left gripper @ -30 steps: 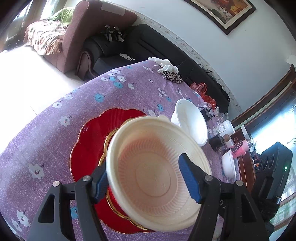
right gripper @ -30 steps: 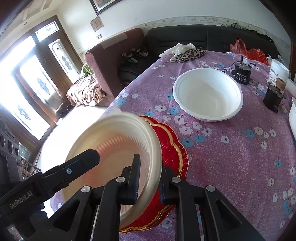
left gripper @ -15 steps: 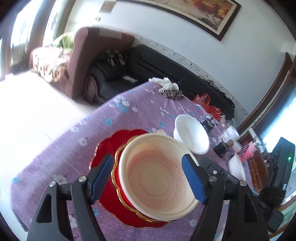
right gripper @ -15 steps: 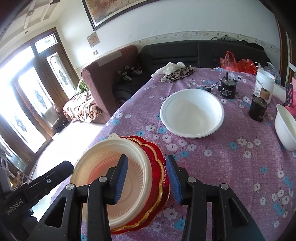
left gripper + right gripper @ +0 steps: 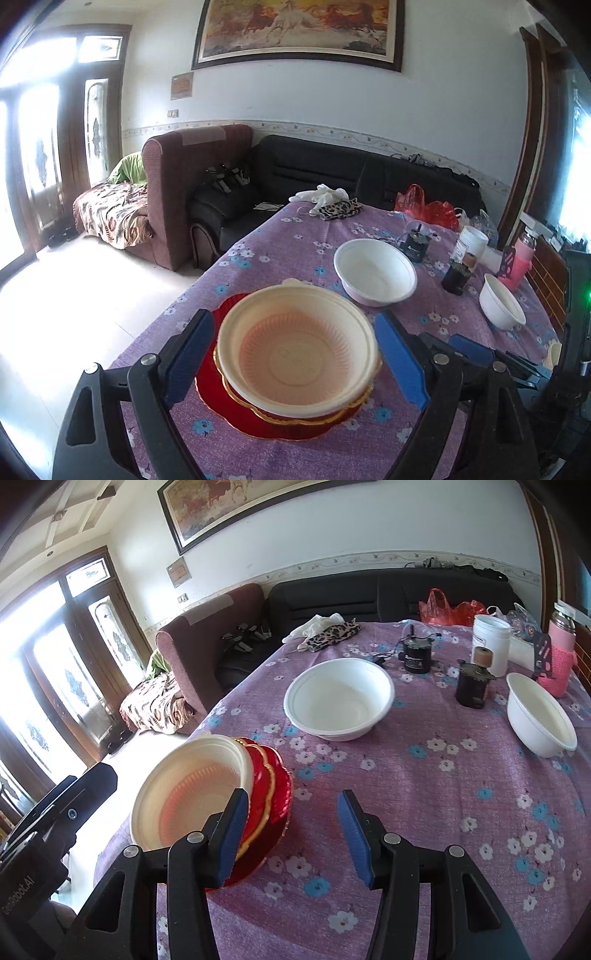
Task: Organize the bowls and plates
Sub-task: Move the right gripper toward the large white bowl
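- Two grippers, both empty: the left gripper (image 5: 295, 354) has its fingers spread wide to either side of the cream bowl (image 5: 297, 350) without touching it; the right gripper (image 5: 291, 836) is wide open over bare cloth, just right of the stack
- The cream bowl sits in the red plates (image 5: 275, 786) at the near left corner of the bench (image 5: 443, 794)
- Step in hand, as judged: stacking of the cream bowl is complete and the next item is to be collected
- Remaining items: large white bowl (image 5: 340, 698) mid-bench; small white bowl (image 5: 539, 714) well to the right, near a dark jar (image 5: 472, 686)
- Next move calls for reaching to a white bowl's rim and pinching it firmly, since thin walls probably flex
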Available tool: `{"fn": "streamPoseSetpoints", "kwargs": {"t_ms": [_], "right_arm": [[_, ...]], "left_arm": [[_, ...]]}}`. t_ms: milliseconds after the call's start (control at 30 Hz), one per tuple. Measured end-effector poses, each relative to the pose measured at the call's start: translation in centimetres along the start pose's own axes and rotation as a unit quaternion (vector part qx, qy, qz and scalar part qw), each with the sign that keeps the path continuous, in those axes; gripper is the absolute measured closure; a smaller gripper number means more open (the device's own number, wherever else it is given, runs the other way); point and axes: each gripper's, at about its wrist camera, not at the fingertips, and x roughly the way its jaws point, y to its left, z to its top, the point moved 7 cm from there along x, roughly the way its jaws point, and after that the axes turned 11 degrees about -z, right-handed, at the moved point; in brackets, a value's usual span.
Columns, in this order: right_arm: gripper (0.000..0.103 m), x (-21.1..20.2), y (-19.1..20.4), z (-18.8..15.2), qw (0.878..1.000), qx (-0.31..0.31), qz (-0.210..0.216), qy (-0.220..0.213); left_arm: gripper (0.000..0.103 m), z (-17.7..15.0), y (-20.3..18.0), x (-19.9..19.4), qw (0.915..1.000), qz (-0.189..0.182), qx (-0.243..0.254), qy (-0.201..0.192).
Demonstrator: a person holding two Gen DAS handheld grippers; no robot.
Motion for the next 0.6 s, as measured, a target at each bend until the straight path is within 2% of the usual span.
{"fn": "streamPoseSetpoints", "kwargs": {"t_ms": [467, 600], "right_arm": [[0.047, -4.0, -6.9, 0.8, 0.998, 0.047, -0.012, -0.028], [0.047, -5.2, -8.9, 1.6, 0.998, 0.055, -0.022, -0.036]], "left_arm": [[0.015, 0.0, -7.0, -0.3, 0.9973, -0.023, 0.067, 0.016], [0.015, 0.1, -8.7, -0.6, 0.9956, -0.041, 0.080, 0.026]]}}
